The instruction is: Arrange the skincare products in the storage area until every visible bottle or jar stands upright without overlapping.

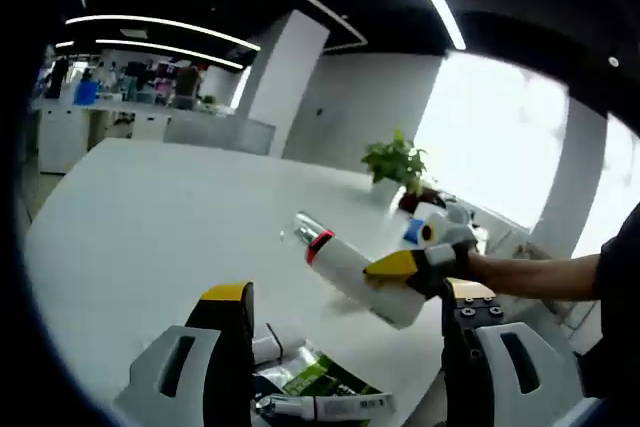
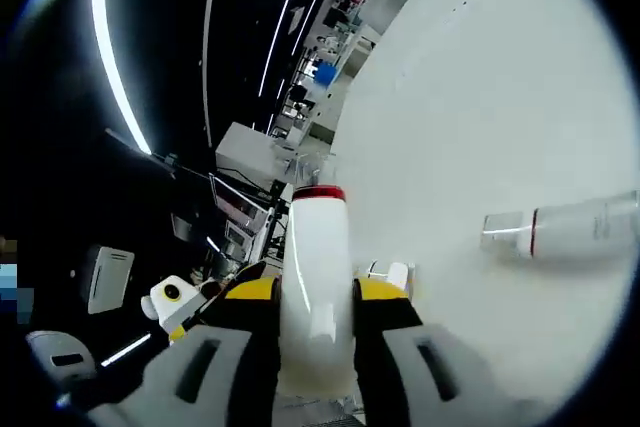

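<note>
In the left gripper view, a white bottle (image 1: 345, 259) with a red band and a clear cap hangs tilted above the white table (image 1: 150, 217). My right gripper (image 1: 400, 282) comes in from the right and is shut on its lower body. My left gripper (image 1: 348, 292) stands open below it, holding nothing. Between its jaws, tubes and a green packet (image 1: 320, 387) lie on the table. In the right gripper view, my right gripper (image 2: 315, 292) clamps the same bottle (image 2: 315, 237). A second white red-banded bottle (image 2: 570, 227) lies on its side on the table.
A potted plant (image 1: 397, 162) stands at the table's far edge near bright windows. A person's arm (image 1: 530, 272) reaches in from the right. A small white item (image 2: 390, 272) sits just beyond the held bottle. The broad white tabletop (image 2: 480, 97) stretches away.
</note>
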Motion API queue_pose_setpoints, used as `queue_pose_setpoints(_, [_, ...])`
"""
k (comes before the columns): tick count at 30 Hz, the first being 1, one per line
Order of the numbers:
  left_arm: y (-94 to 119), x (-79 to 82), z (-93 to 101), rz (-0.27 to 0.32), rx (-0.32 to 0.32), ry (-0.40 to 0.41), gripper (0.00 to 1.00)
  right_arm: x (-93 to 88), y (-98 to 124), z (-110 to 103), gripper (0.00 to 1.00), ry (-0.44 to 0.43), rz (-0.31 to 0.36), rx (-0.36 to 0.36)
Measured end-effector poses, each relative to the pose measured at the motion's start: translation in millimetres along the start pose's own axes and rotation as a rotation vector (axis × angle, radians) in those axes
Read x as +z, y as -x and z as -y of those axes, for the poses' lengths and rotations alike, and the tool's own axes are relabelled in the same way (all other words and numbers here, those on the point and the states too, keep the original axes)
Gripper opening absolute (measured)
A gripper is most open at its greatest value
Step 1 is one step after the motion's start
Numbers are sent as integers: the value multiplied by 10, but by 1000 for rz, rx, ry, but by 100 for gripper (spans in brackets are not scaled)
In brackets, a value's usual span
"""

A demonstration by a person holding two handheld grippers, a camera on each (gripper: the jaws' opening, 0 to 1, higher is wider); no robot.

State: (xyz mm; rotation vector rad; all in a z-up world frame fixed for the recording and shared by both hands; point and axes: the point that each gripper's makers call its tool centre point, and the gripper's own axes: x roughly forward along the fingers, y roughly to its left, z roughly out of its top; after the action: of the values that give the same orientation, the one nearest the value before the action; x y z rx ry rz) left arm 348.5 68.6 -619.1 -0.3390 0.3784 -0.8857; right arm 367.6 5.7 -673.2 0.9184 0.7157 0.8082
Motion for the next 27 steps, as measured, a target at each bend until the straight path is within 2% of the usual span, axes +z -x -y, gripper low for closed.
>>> queue_pose_setpoints(4, [-190, 27, -58, -11, -16, 42, 74, -69, 48, -138, 27, 16, 15, 36])
queue_pose_setpoints(6, [-284, 3, -54, -30, -41, 98, 74, -87, 77, -218, 27, 16, 26, 62])
queue_pose_setpoints(7, [-318, 7, -36, -31, -57, 123, 74, -101, 91, -252, 27, 17, 27, 71])
queue_pose_setpoints(10, [-442, 71, 139, -22, -169, 263, 77, -150, 143, -344, 27, 29, 16, 111])
queue_pose_setpoints(11, [-470, 75, 164, -26, -183, 286, 78, -159, 166, -361, 27, 34, 16, 119])
queue_pose_setpoints(15, [-586, 74, 164, -24, -186, 286, 76, -184, 216, -413, 27, 70, 2, 150])
queue_pose_setpoints(21, [-734, 48, 324, -31, -267, 361, 69, -196, 272, -492, 27, 66, 8, 195])
queue_pose_setpoints(27, [-849, 35, 370, -15, -263, 404, 63, -115, 336, -418, 27, 62, -16, 222])
